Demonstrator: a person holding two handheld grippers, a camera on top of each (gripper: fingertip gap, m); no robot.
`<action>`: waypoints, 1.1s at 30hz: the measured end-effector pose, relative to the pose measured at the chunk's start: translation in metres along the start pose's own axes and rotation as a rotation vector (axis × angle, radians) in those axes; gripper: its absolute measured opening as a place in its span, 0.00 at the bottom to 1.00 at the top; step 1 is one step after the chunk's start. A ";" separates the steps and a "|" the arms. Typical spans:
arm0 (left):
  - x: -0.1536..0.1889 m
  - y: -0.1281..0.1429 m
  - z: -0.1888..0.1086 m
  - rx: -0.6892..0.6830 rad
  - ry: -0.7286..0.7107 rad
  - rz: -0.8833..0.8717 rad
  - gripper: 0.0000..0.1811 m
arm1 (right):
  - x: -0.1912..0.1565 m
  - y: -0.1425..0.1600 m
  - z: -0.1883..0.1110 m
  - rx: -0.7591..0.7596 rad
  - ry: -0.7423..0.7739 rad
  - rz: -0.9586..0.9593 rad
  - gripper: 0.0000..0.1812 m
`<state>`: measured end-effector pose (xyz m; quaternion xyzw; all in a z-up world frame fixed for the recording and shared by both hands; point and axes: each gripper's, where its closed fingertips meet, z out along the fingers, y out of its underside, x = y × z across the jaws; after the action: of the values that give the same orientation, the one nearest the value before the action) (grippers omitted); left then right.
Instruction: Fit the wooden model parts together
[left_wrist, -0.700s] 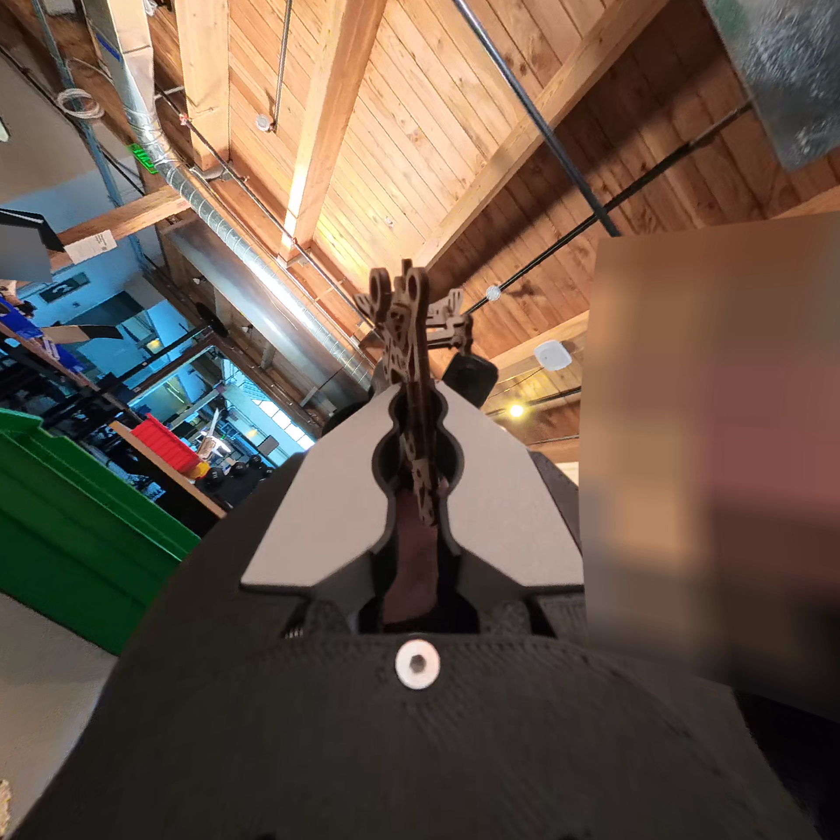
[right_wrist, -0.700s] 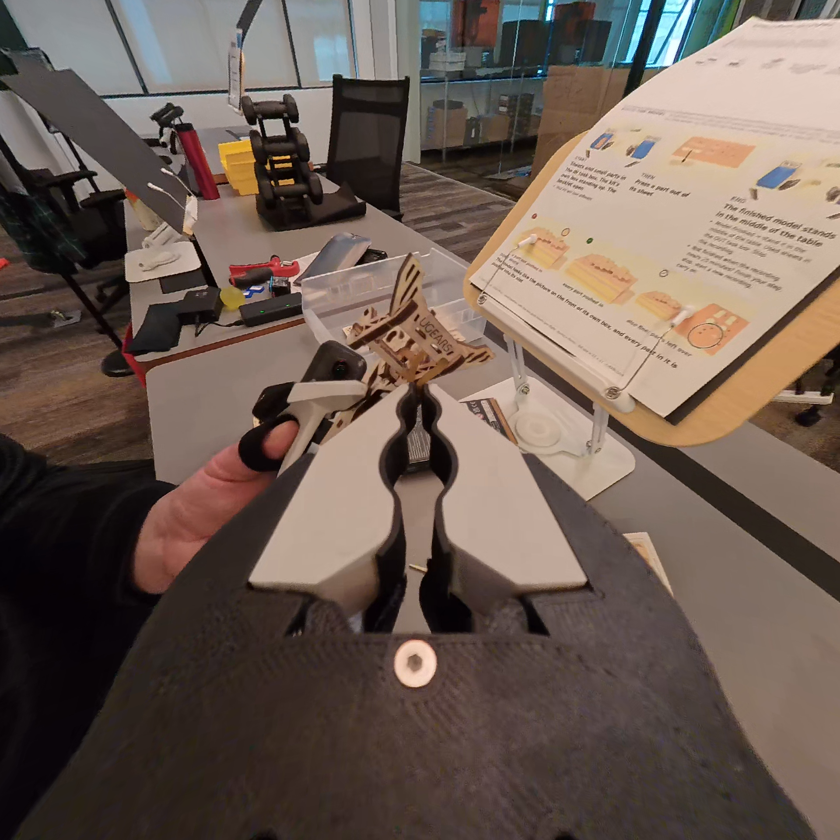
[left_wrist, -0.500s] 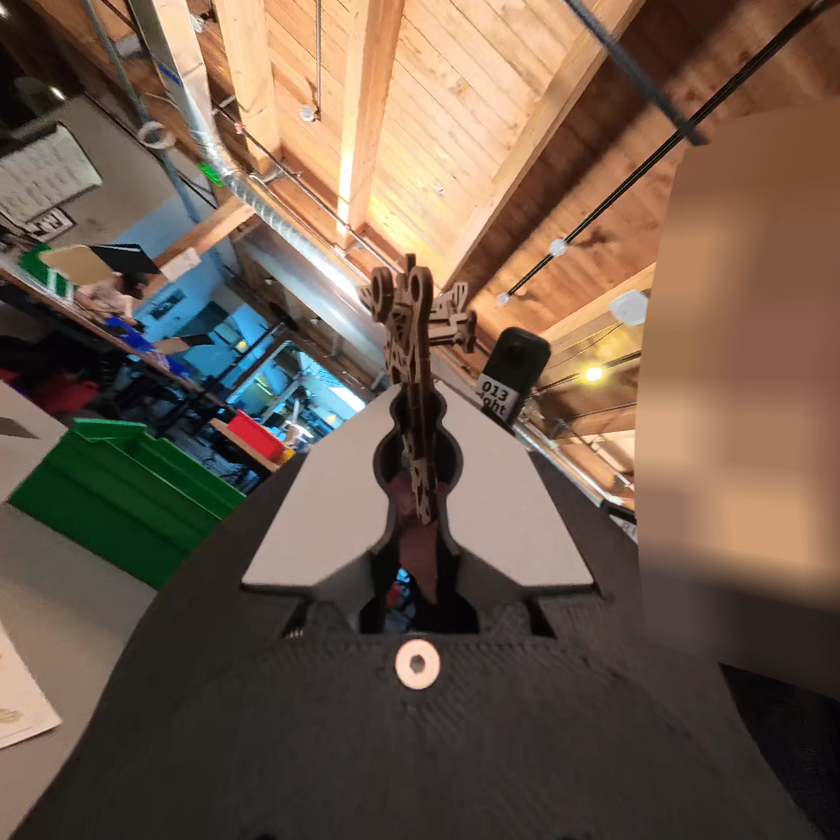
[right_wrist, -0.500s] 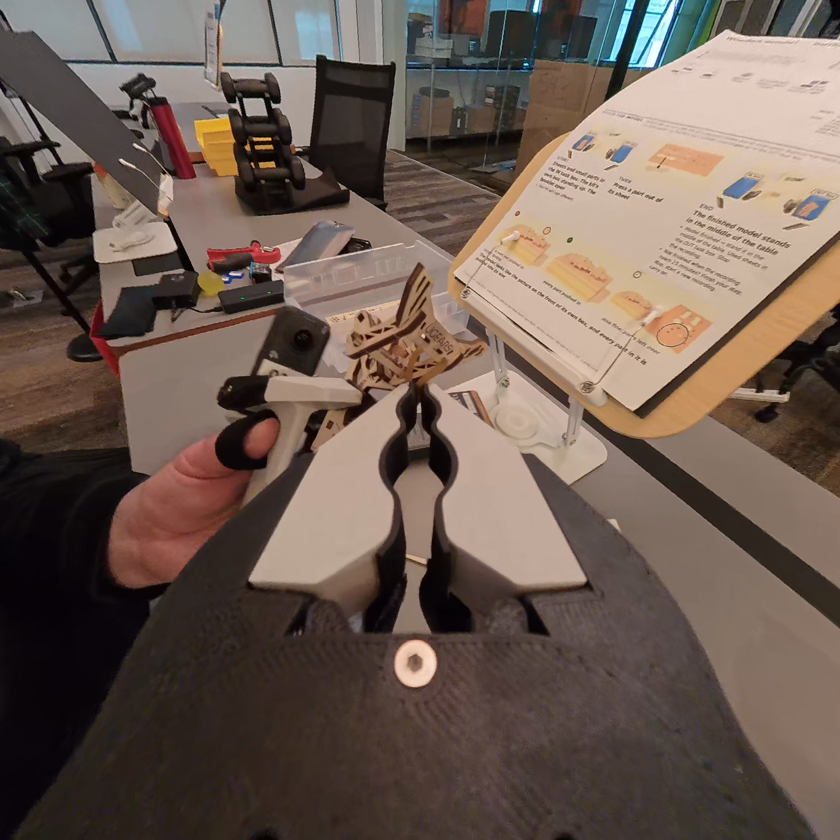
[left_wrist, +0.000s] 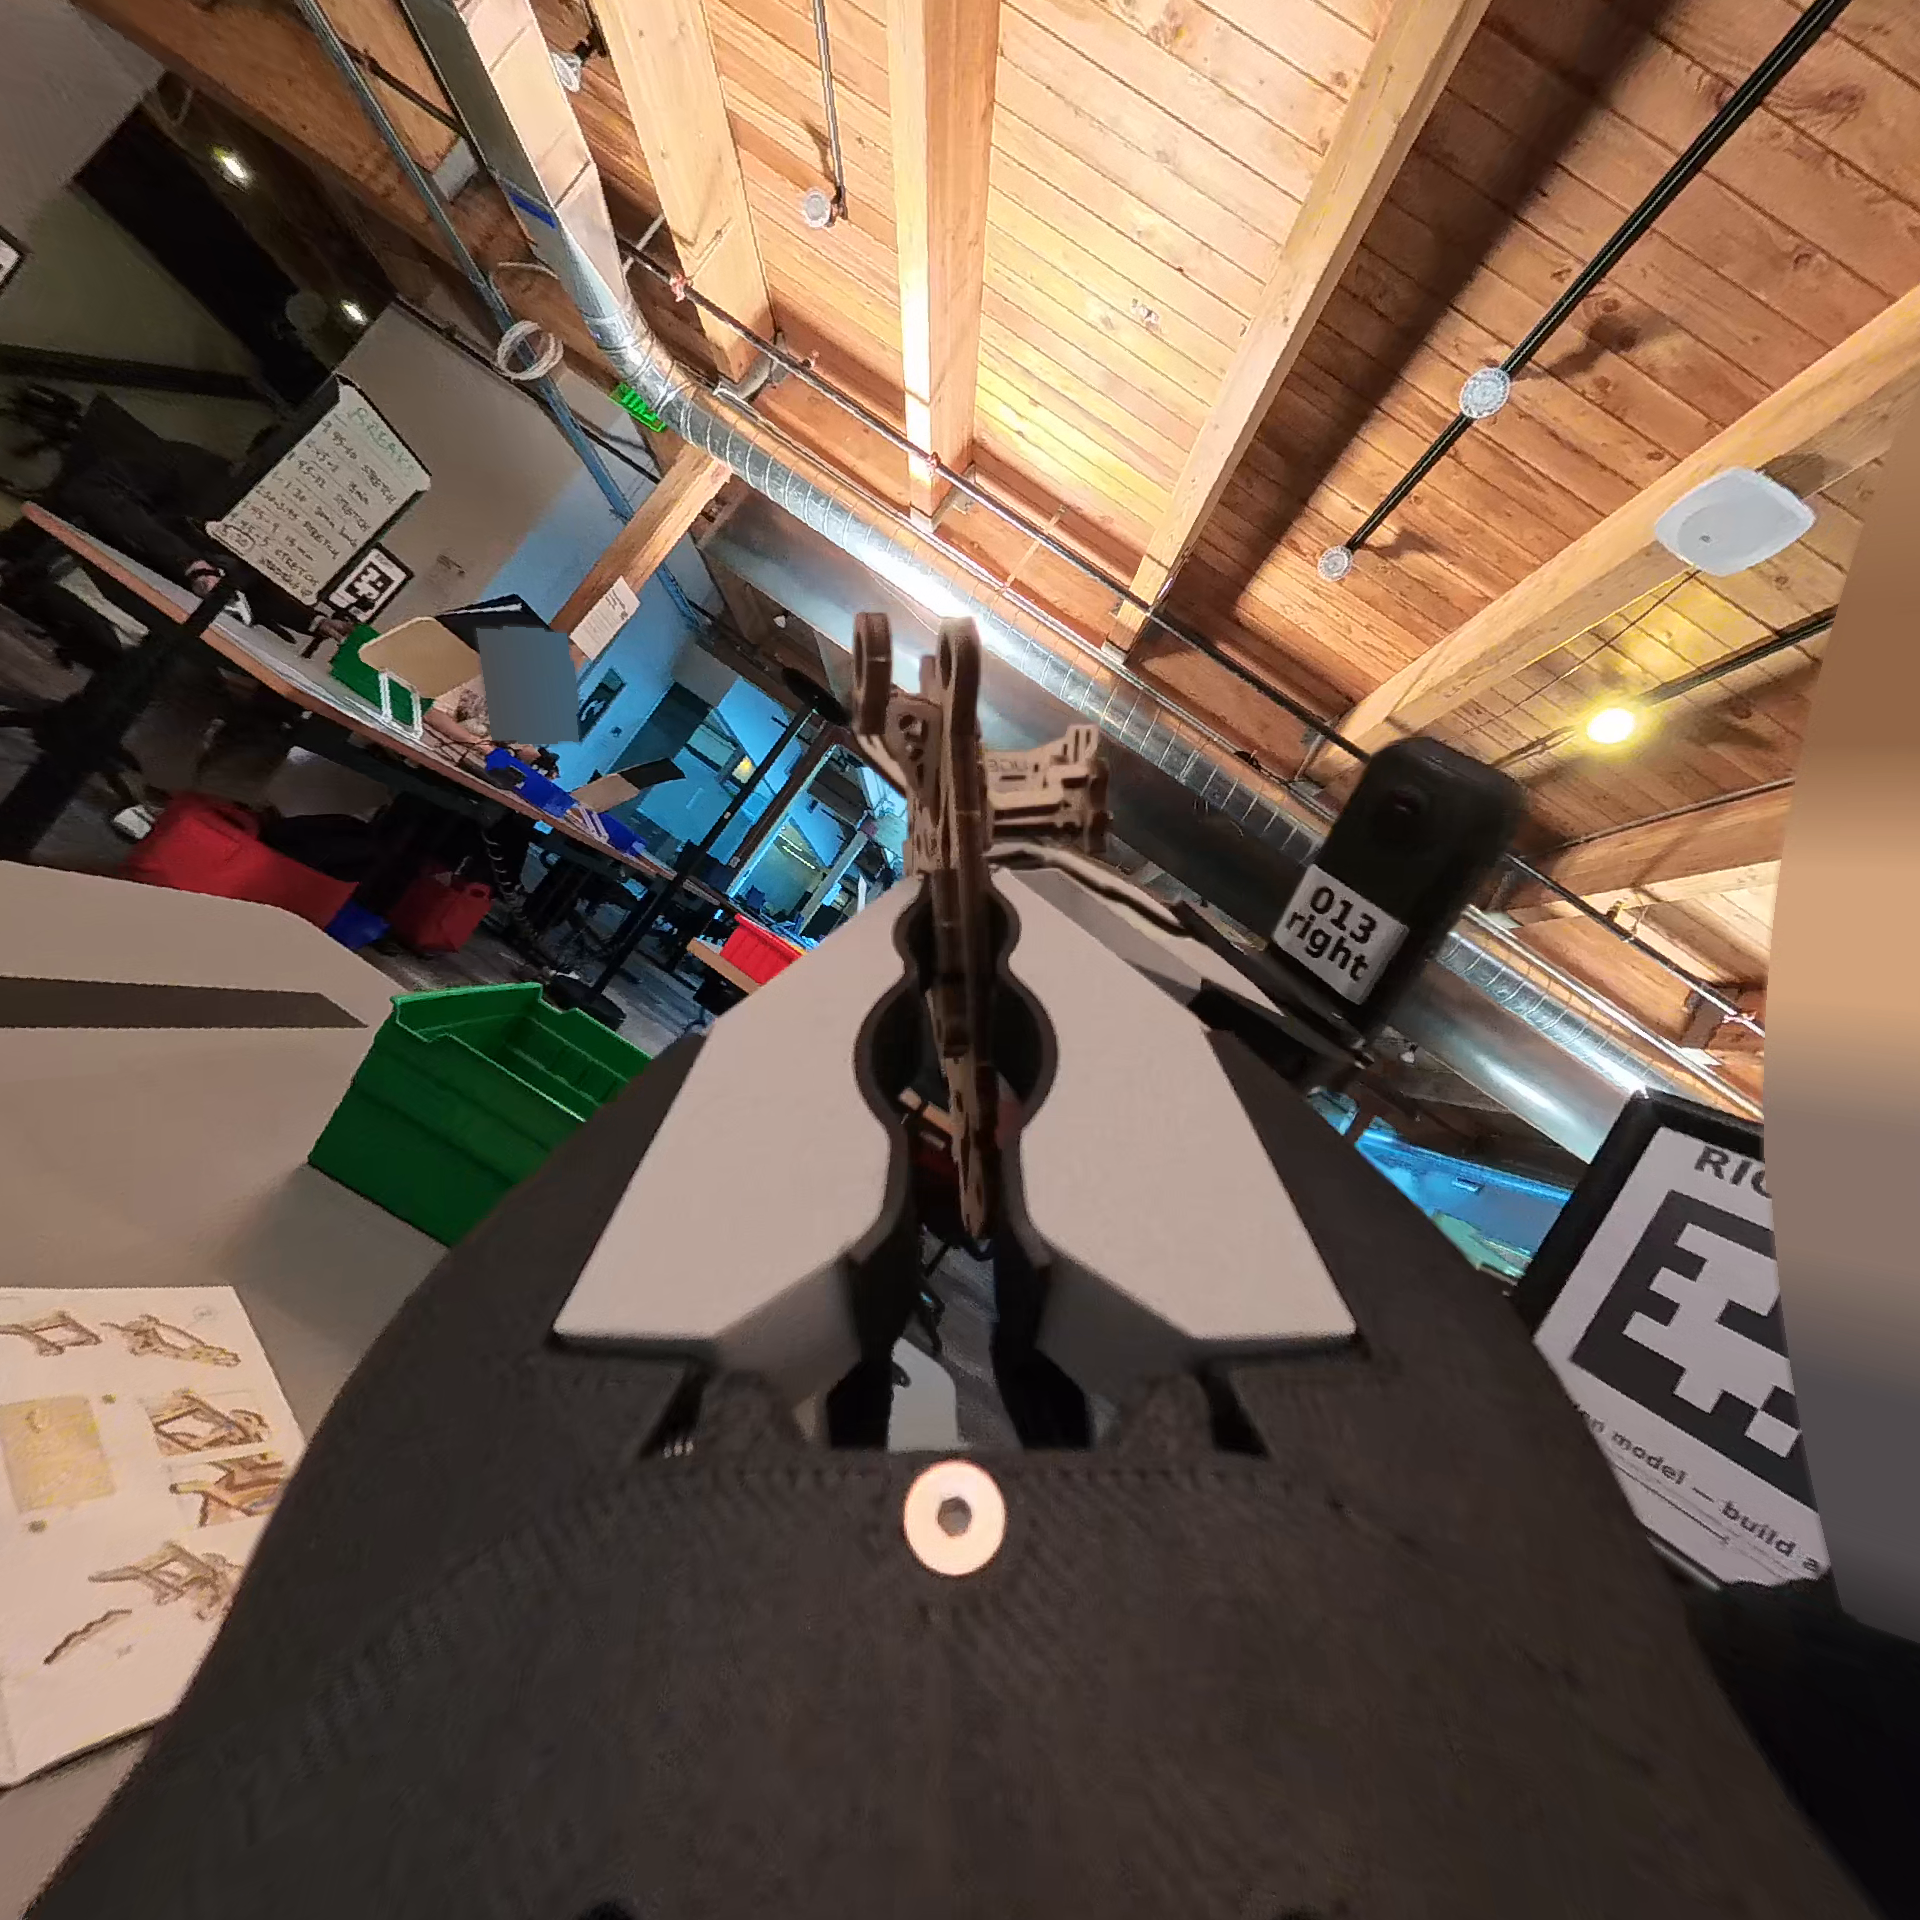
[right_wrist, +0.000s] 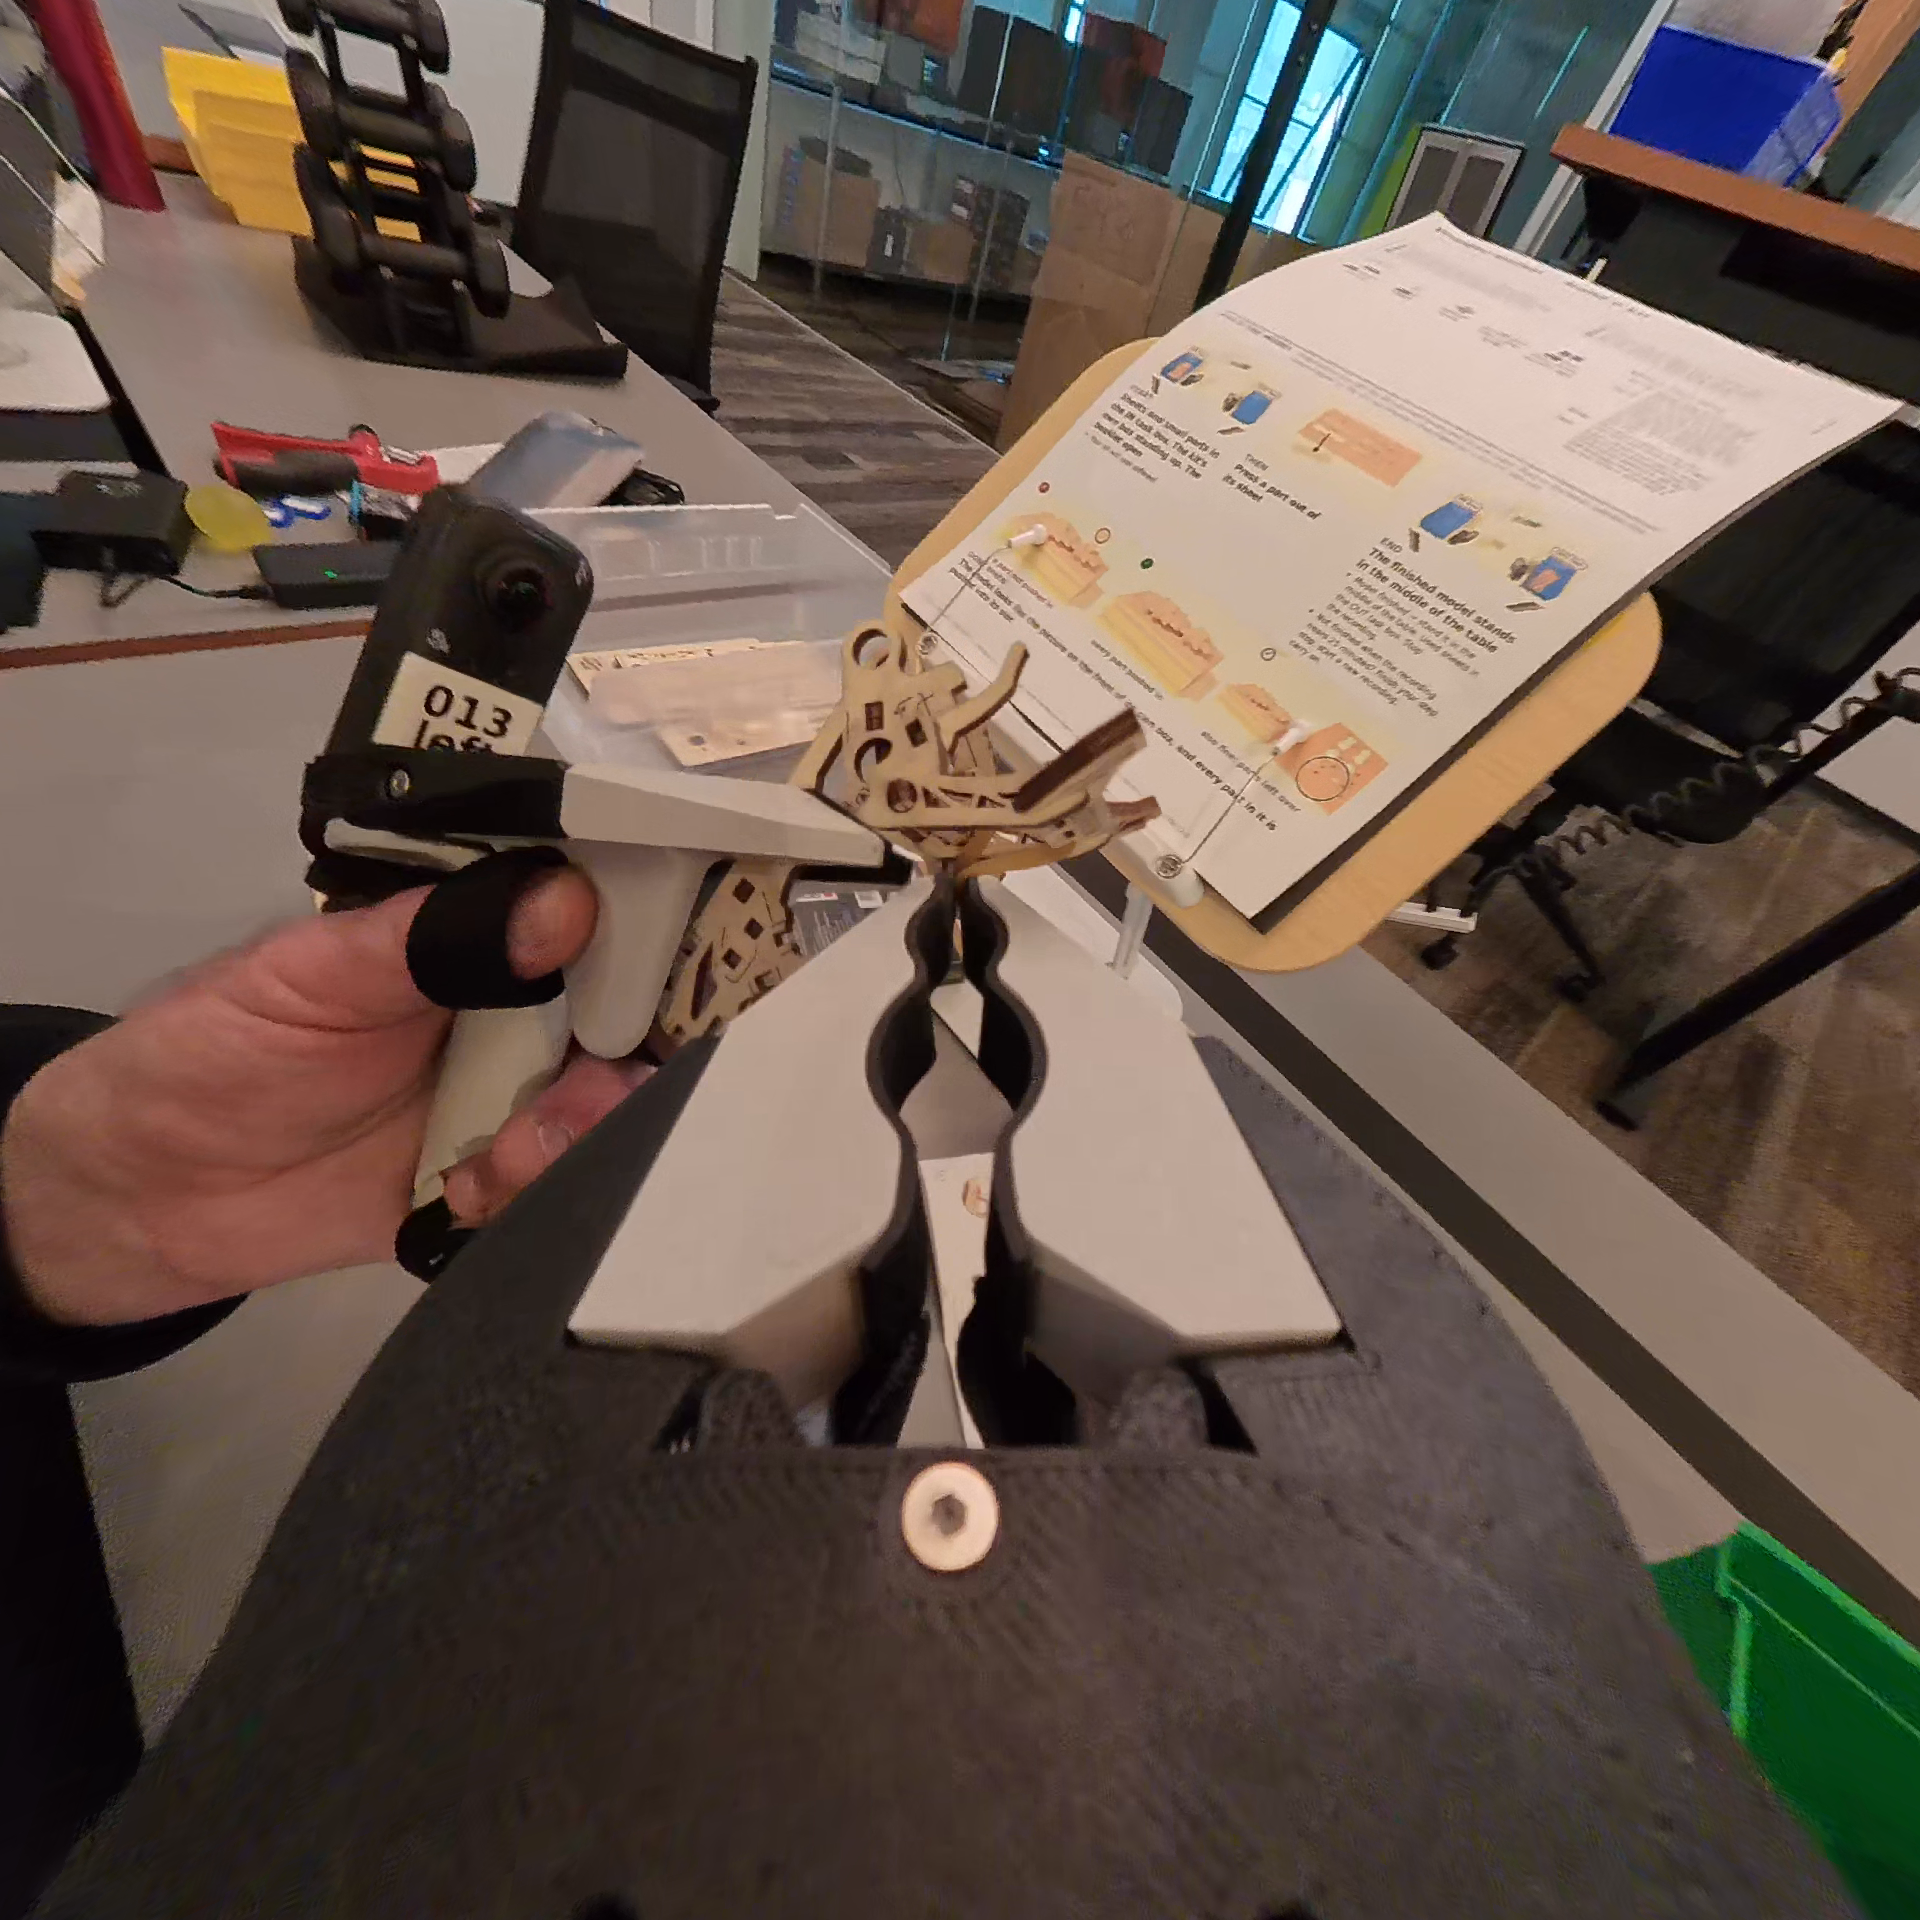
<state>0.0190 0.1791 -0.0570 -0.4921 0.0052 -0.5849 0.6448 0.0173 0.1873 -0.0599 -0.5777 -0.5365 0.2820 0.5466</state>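
Note:
The wooden model (right_wrist: 940, 774), a light-brown laser-cut assembly, is held in the air above the grey table (right_wrist: 187, 831). My left gripper (left_wrist: 951, 883) is shut on it, and in the left wrist view the model (left_wrist: 940, 790) shows edge-on, sticking up past the fingertips. In the right wrist view a hand holds the left gripper (right_wrist: 883, 847) level, coming in from the left. My right gripper (right_wrist: 948, 894) is shut on the model's lower edge from below. It also shows in the left wrist view (left_wrist: 1101, 914), just behind the model.
An instruction sheet on a wooden stand (right_wrist: 1351, 582) stands close behind the model. A clear plastic tray (right_wrist: 707, 551) with flat wooden sheets lies at the back left. A green bin (left_wrist: 468, 1081) sits on the table, as does a picture page (left_wrist: 114, 1455). A marker sign (left_wrist: 1683, 1340) stands at the right. The grippers are tip to tip, or close to it.
The left gripper has tilted down from the ceiling towards the room and now lies level in the right view. The model has turned with it. Both grippers kept their hold.

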 end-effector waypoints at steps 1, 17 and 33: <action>0.000 0.000 0.001 0.000 -0.002 0.004 0.02 | 0.000 0.001 0.000 -0.006 0.010 -0.012 0.00; 0.003 0.004 0.007 -0.038 -0.062 0.129 0.02 | -0.007 0.002 -0.004 -0.023 0.064 -0.124 0.00; 0.008 0.005 0.015 -0.078 -0.127 0.326 0.02 | -0.016 -0.004 -0.016 0.014 0.087 -0.138 0.00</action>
<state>0.0342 0.1818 -0.0477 -0.5454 0.0669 -0.4399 0.7103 0.0262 0.1667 -0.0569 -0.5472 -0.5489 0.2219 0.5916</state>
